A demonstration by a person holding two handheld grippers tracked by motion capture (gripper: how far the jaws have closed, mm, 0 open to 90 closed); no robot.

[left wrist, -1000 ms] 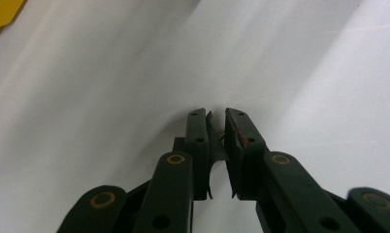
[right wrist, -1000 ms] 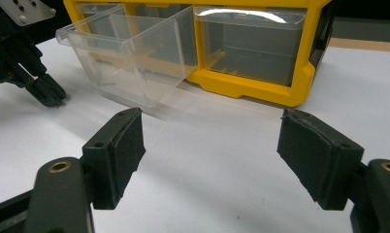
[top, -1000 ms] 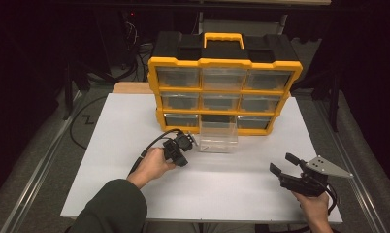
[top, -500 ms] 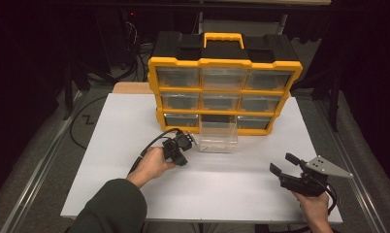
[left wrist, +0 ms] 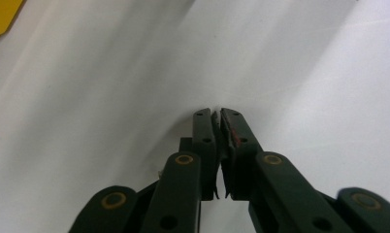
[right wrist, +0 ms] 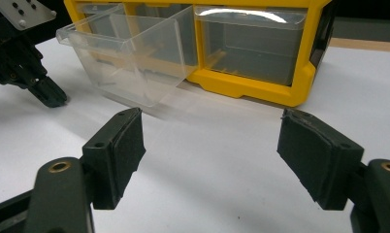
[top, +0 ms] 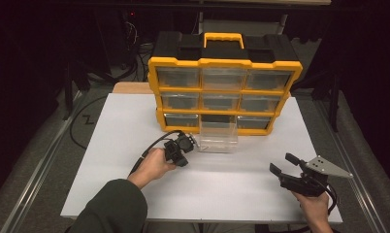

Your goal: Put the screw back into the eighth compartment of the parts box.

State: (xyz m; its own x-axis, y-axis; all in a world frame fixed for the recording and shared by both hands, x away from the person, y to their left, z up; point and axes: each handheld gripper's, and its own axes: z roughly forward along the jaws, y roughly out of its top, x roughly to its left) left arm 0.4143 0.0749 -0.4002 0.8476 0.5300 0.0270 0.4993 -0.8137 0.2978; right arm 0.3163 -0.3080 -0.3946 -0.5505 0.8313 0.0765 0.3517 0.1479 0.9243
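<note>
Drawer of clear plastic, pulled out of the bottom-middle slot of the yellow organizer, front end resting on the white desk — long axis toward the person. Left gripper just beside its left front corner, fingers just closed, nothing between them in the left gripper view. Right gripper well apart, fingers spread wide, empty; the left is nearer.

Dark room, black behind and to both sides. White worktop brightly lit from above, with a strip of bare wood at its far left edge. Grey floor around it, metal rails alongside, black cables heaped behind.
</note>
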